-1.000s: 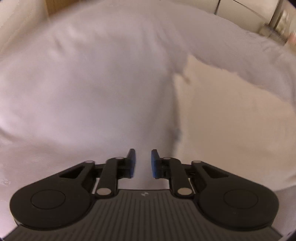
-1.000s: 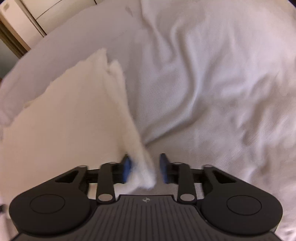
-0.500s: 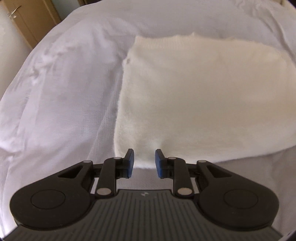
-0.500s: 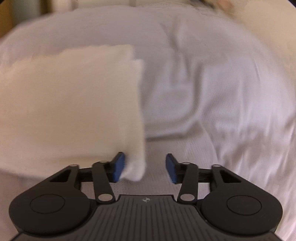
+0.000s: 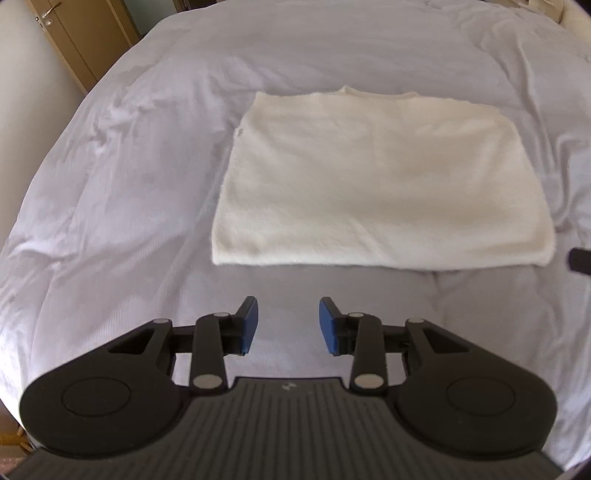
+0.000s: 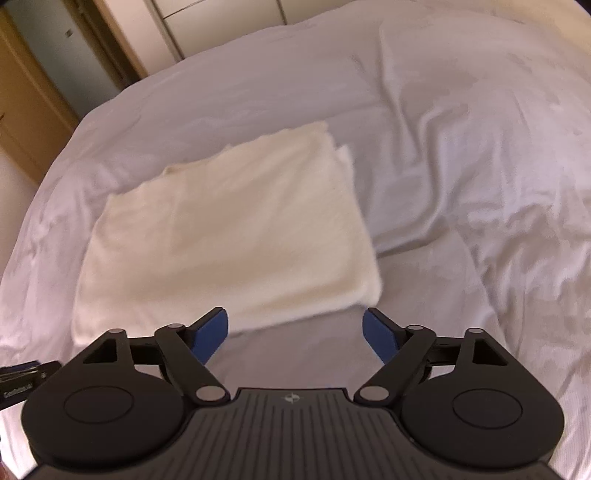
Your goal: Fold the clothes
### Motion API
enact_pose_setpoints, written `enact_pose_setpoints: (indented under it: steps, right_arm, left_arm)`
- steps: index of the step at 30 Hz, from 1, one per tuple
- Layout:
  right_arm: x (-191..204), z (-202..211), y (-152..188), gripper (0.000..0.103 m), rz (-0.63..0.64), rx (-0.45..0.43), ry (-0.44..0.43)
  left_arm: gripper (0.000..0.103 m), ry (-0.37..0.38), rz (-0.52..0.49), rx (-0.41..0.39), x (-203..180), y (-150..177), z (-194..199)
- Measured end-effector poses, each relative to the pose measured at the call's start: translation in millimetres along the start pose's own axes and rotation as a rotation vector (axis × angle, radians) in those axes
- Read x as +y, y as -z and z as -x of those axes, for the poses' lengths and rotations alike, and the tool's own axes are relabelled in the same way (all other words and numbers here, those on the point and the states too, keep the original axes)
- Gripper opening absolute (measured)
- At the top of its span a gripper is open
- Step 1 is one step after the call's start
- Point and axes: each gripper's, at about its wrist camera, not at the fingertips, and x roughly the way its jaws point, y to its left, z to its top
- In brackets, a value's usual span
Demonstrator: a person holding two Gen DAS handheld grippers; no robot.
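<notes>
Garment [image 5: 380, 181]: folded flat on the bed [image 5: 122, 192], at 12 o'clock from the left gripper [image 5: 288, 325], apart from its fingertips; in the right wrist view [image 6: 229, 236] it lies at 11 o'clock from the right gripper [image 6: 295, 332], its near edge just beyond the fingertips.
Bed: under the garment, spreading out on every side of it.
Left gripper: over bare bedding, jaws apart, nothing between them.
Right gripper: over bare bedding, jaws spread wide, nothing between them.
Door [image 5: 77, 33]: beyond the bed at 10 o'clock in the left wrist view.
Cupboard [image 6: 221, 22]: behind the bed at 12 o'clock in the right wrist view.
</notes>
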Motion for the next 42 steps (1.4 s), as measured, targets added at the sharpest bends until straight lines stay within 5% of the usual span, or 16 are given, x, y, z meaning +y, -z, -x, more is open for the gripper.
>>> enact_pose_setpoints:
  steps: [15,31,36,42]
  right_arm:
    - [14,36,13,0.086,0.030,0.048,-0.022]
    - [25,12,6,0.087,-0.039,0.063,0.026]
    - [-4,-21,22,0.086,-0.308,0.058,-0.094]
    - [-55,-64,58,0.072,-0.757,-0.084,-0.246]
  left_arm:
    - [0.038,0.005,-0.004,-0.004,-12,-5,38]
    - [0.041,0.080,-0.040,0.032,22,-27,-8]
    - [0.041,0.118,-0.089,0.053,50,-30,-46]
    - [0.041,0.152,-0.140,0.031,77,-40,-92]
